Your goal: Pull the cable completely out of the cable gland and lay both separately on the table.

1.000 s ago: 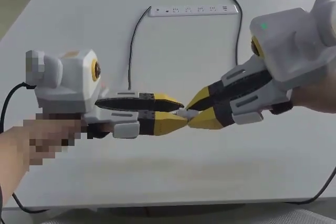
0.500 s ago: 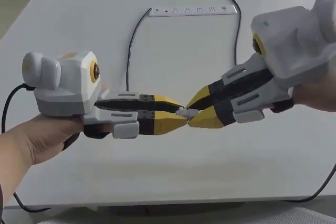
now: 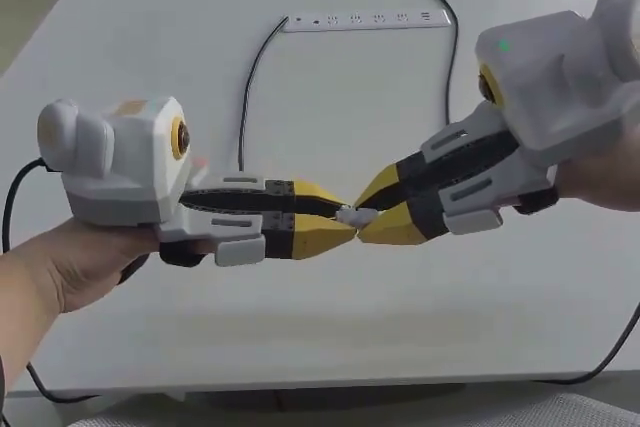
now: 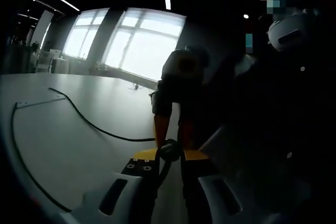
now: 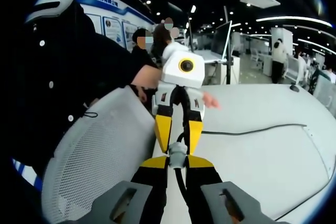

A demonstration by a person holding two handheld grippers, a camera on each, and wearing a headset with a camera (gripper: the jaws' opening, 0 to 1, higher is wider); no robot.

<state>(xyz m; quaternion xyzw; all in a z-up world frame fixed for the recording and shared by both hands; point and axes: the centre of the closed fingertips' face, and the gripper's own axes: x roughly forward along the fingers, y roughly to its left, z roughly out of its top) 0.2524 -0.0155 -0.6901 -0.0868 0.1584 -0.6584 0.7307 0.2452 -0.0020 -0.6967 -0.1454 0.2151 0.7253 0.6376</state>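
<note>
Left hand-held gripper (image 4: 169, 155) and right hand-held gripper (image 5: 177, 161) pinch cable gland (image 3: 352, 215).

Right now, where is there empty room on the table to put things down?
Bare table runs along the near edge. Another patch lies between the left cord and the right cord, this side of the power strip. Crowded: the middle, where left tool and right tool meet at the cable gland.

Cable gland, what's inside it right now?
The black cable enters the cable gland and comes out its other end. The stretch inside is covered by the gland's body.
</note>
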